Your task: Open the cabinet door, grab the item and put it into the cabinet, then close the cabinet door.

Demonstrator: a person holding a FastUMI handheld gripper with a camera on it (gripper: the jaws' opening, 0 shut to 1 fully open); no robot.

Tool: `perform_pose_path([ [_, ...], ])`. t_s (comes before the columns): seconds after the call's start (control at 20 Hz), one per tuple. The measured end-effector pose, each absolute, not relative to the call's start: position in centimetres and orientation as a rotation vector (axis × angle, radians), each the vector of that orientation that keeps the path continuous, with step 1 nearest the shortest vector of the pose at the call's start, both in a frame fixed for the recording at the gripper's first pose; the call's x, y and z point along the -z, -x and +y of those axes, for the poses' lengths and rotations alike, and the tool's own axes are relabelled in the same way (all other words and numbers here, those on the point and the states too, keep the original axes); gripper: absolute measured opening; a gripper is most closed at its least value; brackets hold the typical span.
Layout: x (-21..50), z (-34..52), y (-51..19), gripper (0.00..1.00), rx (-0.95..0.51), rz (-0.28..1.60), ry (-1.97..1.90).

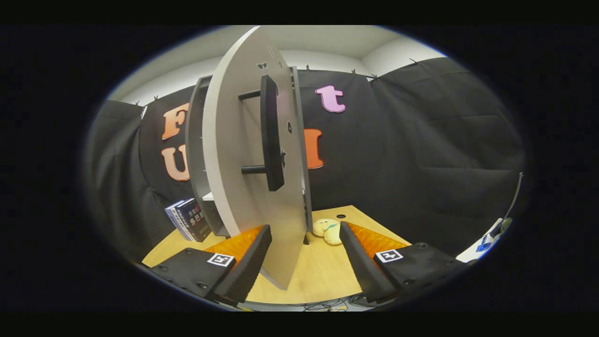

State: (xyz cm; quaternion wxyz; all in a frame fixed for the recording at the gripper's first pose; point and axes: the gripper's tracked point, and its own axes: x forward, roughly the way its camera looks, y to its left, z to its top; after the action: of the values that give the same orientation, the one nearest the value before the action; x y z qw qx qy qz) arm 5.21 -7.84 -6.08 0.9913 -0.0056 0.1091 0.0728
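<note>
Cabinet door (243, 187) swung wide open, seen nearly edge-on, filling the center-left of the frame: flat pale grey panel, smooth matte, looks curved by the lens. A dark bar handle (271, 135) stands vertical on its face, on two short round posts top & bottom. Small dark cut-out shapes dot the panel near the top and by the handle. Behind it, upper left, the cabinet (195, 154) body, grey frame w/ dark inner edge, a pale shelf just visible low down.

Gripper (306, 255) at the bottom center, fingers spread wide apart, holding nothing; ribbed pads face inward. The door's lower edge comes down between the fingers, close by the left one; can't tell if touching.

Item: soft yellowish plush toy (327, 230), lumpy, w/ a bit of teal on it, lying on the light wood table (318, 276) just ahead of the right finger, beside the door's foot, outside the cabinet.

Lower left, two books (188, 226) lean against the cabinet side. Cables (323, 307) along the table's near edge.
</note>
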Motion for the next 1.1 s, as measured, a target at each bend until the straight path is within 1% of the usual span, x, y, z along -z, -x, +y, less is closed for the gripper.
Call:
perform_pose_path([
  [0.3,7.5,-2.4,-5.5,0.94,-0.2,0.242,0.075],
  [0.6,7.5,1.3,-6.8,0.95,-0.22,0.223,0.077],
  [1.1,7.1,-0.7,-7.4,0.96,-0.218,0.23,0.046],
])
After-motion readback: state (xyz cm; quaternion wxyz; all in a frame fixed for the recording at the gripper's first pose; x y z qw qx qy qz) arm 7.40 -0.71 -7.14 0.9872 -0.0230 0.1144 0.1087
